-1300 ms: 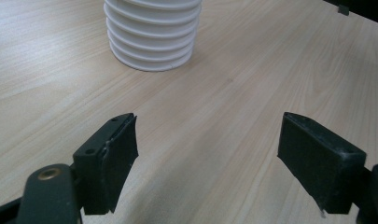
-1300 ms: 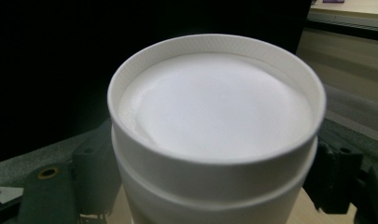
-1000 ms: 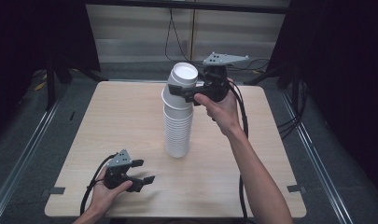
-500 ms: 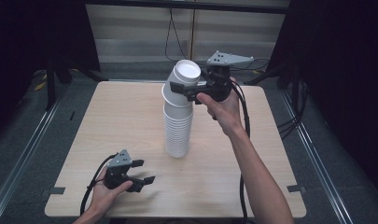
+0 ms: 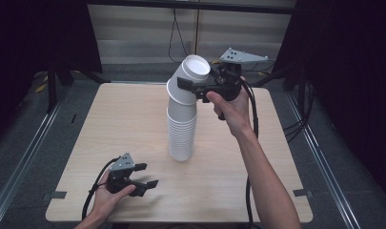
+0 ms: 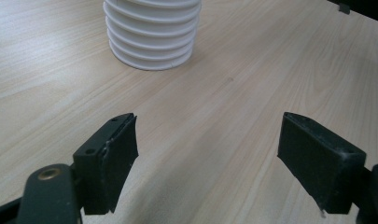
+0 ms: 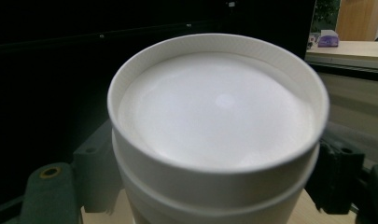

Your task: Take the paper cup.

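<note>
Pale wood makes up the worktop (image 5: 133,124), which stands on a grey floor with dark curtains to either side and a light wall panel behind. Near its middle stands a tall stack (image 5: 181,131) of white paper cups, turned upside down, its ribbed lower rims showing at the top of the left gripper view (image 6: 151,35). At the top of the stack, the uppermost cups (image 5: 188,81) lean away from the column, tilted toward the far right, their flat white bottom facing up and to the camera. The right gripper (image 5: 193,88) is clamped on these tilted cups just below their top, one jaw on each side of the wall; in the right gripper view the cups (image 7: 214,140) sit between the two black jaws, with two nested rims visible. The right hand (image 5: 228,107) holds this gripper above the far half of the worktop, its cable trailing down along the forearm. The left gripper (image 5: 145,176) rests low at the near left edge in the left hand (image 5: 107,195), well apart from the stack; its jaws stand apart with bare wood between them and hold nothing.
</note>
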`<state>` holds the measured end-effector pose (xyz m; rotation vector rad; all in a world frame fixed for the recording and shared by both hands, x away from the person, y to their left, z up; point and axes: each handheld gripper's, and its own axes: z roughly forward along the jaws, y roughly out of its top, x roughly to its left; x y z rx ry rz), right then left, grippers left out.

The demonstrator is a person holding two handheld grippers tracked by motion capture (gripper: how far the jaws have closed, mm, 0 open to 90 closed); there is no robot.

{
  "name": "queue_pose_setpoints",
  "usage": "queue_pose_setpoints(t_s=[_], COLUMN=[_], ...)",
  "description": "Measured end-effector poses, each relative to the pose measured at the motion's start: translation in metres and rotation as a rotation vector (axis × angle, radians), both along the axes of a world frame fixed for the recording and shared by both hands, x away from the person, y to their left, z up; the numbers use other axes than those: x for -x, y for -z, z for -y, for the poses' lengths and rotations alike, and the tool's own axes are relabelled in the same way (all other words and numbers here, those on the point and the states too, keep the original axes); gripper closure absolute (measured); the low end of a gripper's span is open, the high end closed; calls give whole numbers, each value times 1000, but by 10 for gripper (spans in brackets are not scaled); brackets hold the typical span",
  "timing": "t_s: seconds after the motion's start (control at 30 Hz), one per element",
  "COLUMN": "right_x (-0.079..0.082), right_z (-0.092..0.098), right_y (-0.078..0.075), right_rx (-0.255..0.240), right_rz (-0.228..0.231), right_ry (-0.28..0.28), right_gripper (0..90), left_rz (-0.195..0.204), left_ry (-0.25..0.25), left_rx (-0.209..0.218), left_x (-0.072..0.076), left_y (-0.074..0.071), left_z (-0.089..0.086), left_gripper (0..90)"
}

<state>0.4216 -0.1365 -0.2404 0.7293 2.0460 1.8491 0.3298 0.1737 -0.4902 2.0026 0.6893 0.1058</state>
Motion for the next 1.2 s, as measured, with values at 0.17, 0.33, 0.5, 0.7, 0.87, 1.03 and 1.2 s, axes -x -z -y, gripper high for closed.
queue_pose_setpoints(t_s=[0.17,0.33,0.5,0.7,0.87,1.03,1.2], right_x=[2,1,2,6,8,11,15], right_z=[1,4,8,12,18,27,34], right_y=[-2,-3,-3,-5,-6,-6,-7], right_rx=[-24,-61,-85,-103,-101,-100,-86], right_rz=[7,3,4,22,33,30,35], right_ry=[-5,0,0,8,21,39,57], right_gripper=[200,201,202,202,202,202,202], left_rz=[1,1,0,0,0,-2,-3], left_ry=[-1,2,-2,0,0,3,10], left_rx=[1,1,1,1,1,0,-4], left_x=[0,0,0,0,0,-1,-1], left_y=[0,0,0,0,0,1,1], left_z=[0,0,-1,0,0,2,3], left_gripper=[197,197,197,197,197,197,197])
